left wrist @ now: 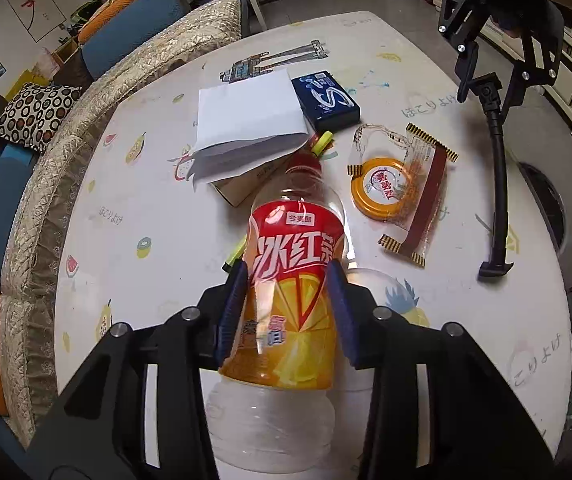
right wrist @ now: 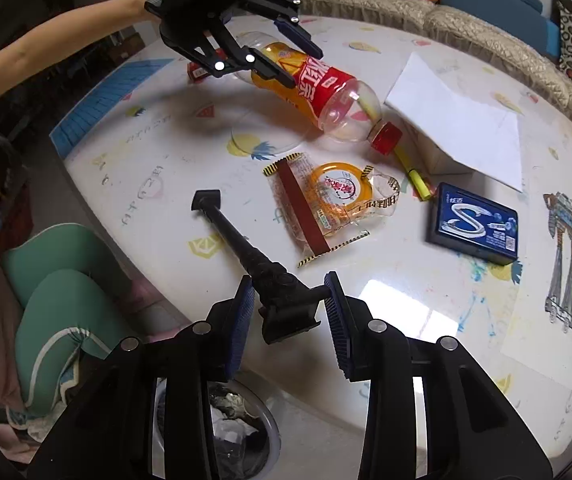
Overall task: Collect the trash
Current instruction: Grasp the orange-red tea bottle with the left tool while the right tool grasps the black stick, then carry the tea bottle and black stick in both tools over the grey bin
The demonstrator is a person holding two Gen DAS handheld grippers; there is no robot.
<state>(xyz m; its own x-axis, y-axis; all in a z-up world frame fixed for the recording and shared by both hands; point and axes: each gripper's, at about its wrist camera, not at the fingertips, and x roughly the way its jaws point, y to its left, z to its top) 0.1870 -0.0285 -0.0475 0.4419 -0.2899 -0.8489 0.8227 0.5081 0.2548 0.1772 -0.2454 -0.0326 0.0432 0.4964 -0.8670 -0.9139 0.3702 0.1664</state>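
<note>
An empty tea bottle (left wrist: 290,248) with a red and orange label and a red cap lies tilted, cap end low, and my left gripper (left wrist: 286,276) is shut on its label. The right wrist view shows that bottle (right wrist: 318,80) lifted at its base by the left gripper (right wrist: 298,60). My right gripper (right wrist: 290,292) is shut on the head of a black bendy holder arm (right wrist: 237,236). In the left wrist view the right gripper (left wrist: 486,88) holds the holder arm (left wrist: 500,184) up, its foot resting on the table. A clear snack wrapper (right wrist: 326,200) lies over a yellow lid.
On the white round table (right wrist: 406,280) lie a blue gum box (right wrist: 474,224), white paper (right wrist: 454,116) over a cardboard box, a yellow marker (right wrist: 416,176) and a small red box (right wrist: 197,72). A trash bin (right wrist: 229,412) stands below the near edge. A sofa (left wrist: 45,184) curves around the far side.
</note>
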